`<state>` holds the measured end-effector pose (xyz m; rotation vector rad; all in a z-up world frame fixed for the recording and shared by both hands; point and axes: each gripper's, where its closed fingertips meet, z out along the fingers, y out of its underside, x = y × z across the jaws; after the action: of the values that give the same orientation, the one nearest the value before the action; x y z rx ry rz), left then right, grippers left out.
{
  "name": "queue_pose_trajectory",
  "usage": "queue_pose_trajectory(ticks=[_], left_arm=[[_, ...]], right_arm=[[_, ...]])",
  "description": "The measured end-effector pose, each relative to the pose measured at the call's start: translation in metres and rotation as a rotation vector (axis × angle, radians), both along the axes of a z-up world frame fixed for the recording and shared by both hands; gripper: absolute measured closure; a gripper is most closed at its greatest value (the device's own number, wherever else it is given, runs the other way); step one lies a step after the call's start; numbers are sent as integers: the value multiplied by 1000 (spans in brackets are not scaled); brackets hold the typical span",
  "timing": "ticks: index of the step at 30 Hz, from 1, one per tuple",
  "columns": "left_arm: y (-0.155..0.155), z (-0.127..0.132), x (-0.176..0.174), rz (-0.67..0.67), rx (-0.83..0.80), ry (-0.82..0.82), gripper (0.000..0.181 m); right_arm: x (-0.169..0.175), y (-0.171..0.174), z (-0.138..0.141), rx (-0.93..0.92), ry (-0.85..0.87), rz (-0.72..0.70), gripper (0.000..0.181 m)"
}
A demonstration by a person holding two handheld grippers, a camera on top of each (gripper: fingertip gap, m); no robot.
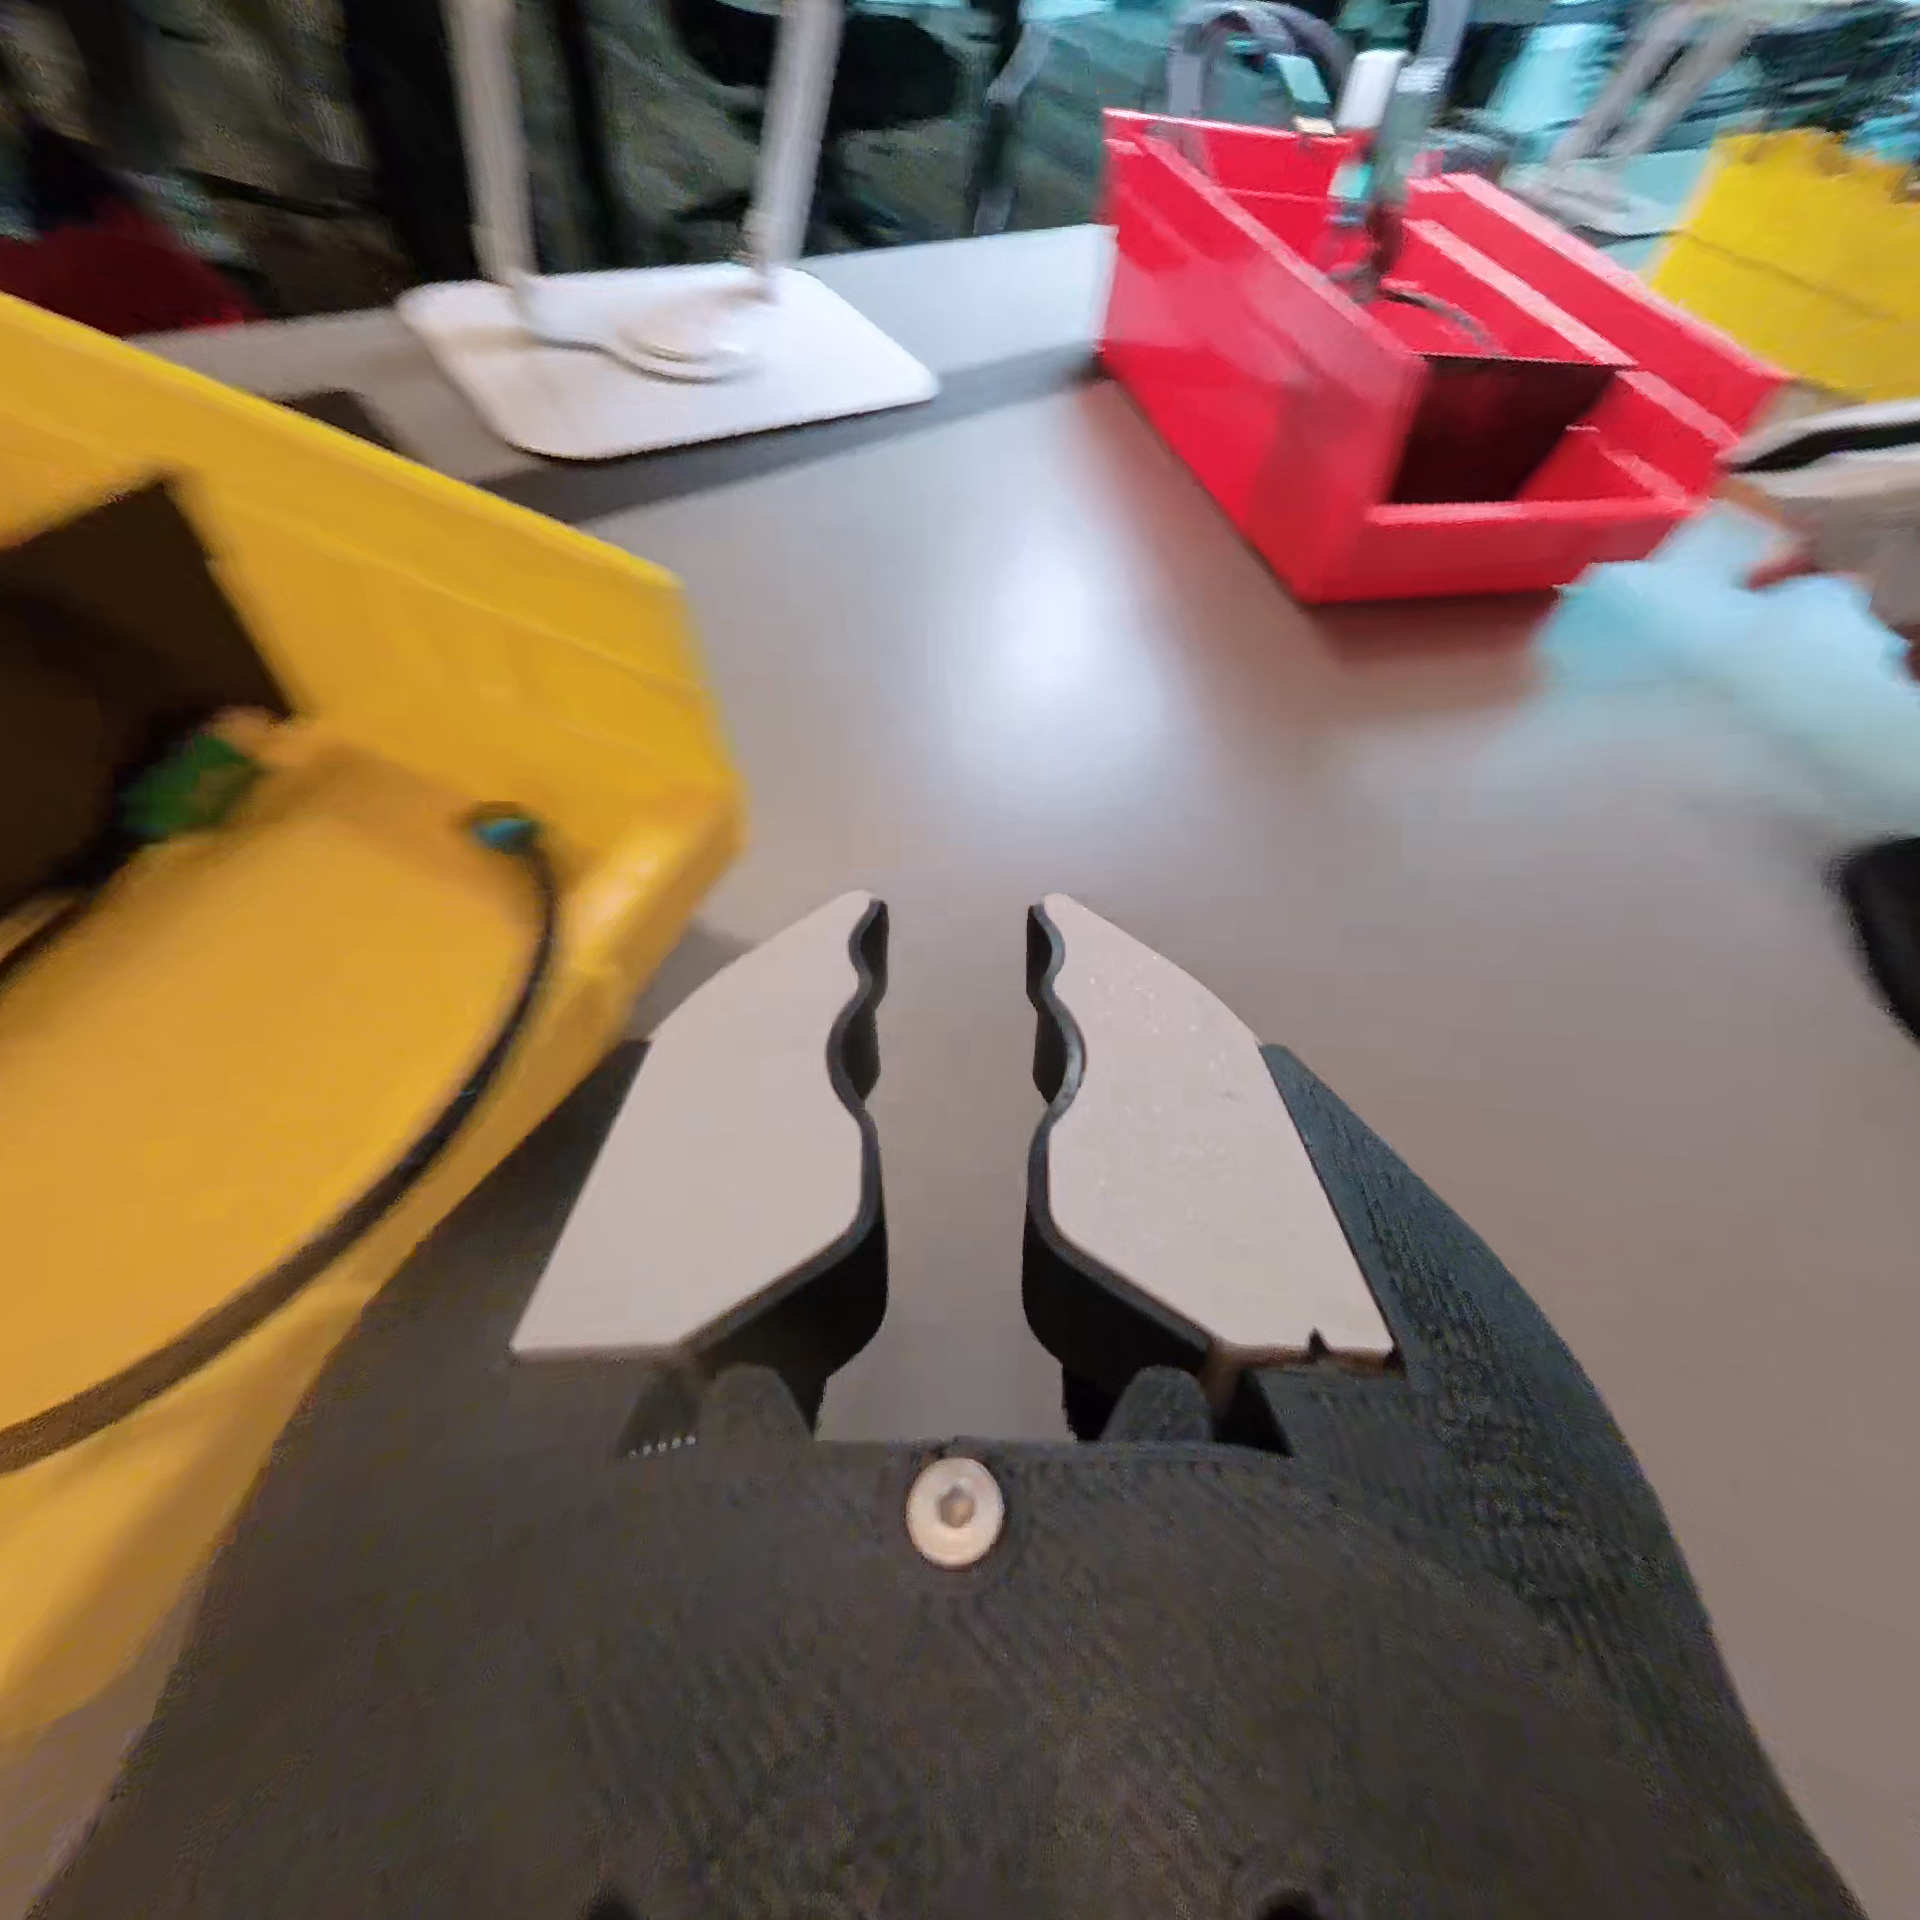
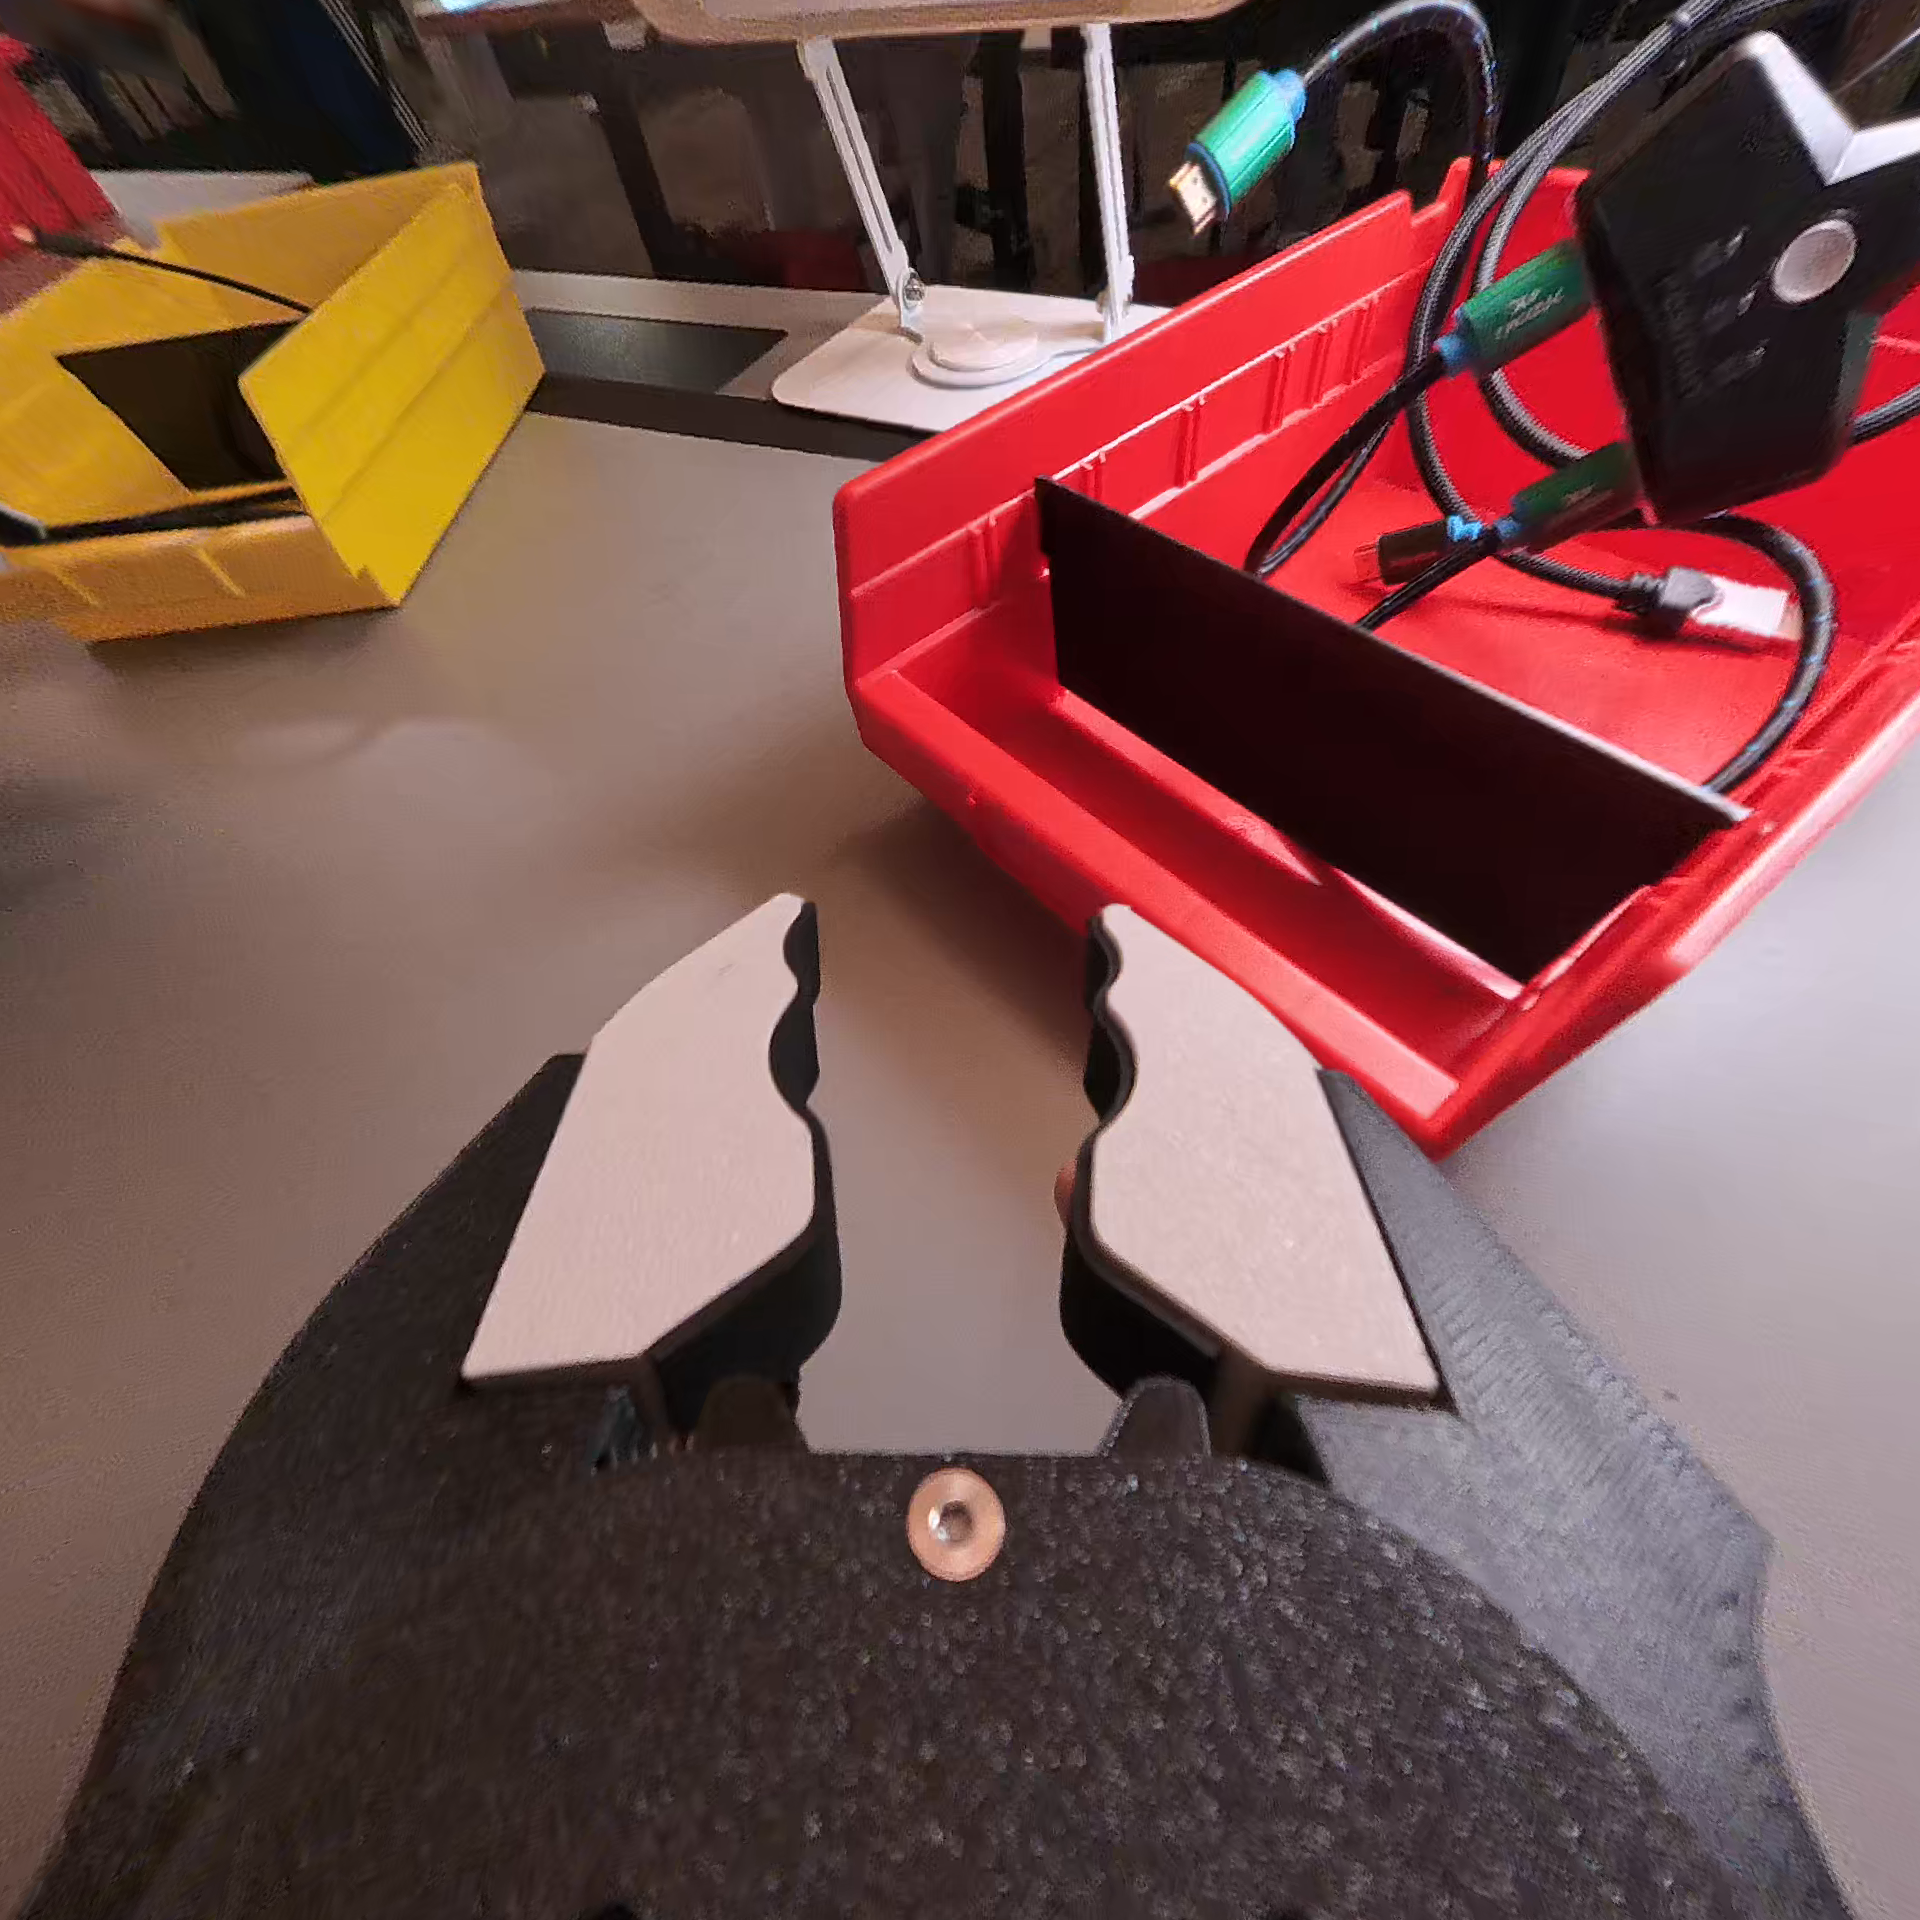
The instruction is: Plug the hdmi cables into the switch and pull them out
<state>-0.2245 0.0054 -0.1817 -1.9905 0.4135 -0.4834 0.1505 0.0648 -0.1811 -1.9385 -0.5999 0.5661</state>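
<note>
The left gripper [image 1: 956, 935] hangs over the grey table [image 1: 1039, 675], its jaws parted with bare table between them, grasping nothing. At its 9 o'clock sits a yellow bin [image 1: 364, 831] with a black cable [image 1: 488, 1060] curving across its floor and a green plug [image 1: 197, 790] near a dark divider. At 1 o'clock, well apart, stands the red bin [image 1: 1299, 416]. A white stand base [image 1: 665, 364] lies at 11 o'clock. The left view is blurred, so small detail there is hard to tell.

The right gripper [image 2: 951, 935] is also released, jaws apart over the table [image 2: 520, 831], nothing between them. The red bin [image 2: 1039, 520] lies just beside its right finger [image 2: 1226, 1143], at 1 to 2 o'clock. A black divider [image 2: 1351, 727] stands across the bin, leaving a narrow near compartment and a larger far one. In the far one lie coiled braided cables [image 2: 1808, 665], with a loose plug [image 2: 1704, 603] resting on the bin floor.

The switch [image 2: 1756, 291], a black box with a round silver button, is raised above the bin at 2 o'clock, tilted; what holds it lies outside the view. Two green-sleeved plugs [image 2: 1517, 301] appear seated in its near edge. A third green plug [image 2: 1236, 156] hangs free in the air at 1 o'clock, its metal tip pointing down-left. The yellow bin [image 2: 312, 416] sits at 10 o'clock, well apart, and the white stand base [image 2: 935, 364] at 12 o'clock.
</note>
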Motion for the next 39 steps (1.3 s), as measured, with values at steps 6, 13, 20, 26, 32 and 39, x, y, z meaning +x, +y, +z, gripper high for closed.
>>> queue_pose_trajectory(ticks=[6,13,20,26,32,39], left_arm=[[22,16,-72,232,16,274,147],[72,60,-136,278,-51,434,145],[134,33,-186,225,-425,436,142],[173,-28,-201,265,-717,225,129],[202,-59,-194,288,-847,-73,117],[208,-74,-191,253,-934,-157,125]], right_arm=[[-12,5,-11,50,86,-4,134],[-18,4,-20,68,72,21,136],[-13,6,-22,74,86,8,135],[-9,8,-25,81,73,-1,135],[-9,8,-22,97,90,18,136],[-8,7,-17,125,93,18,136]])
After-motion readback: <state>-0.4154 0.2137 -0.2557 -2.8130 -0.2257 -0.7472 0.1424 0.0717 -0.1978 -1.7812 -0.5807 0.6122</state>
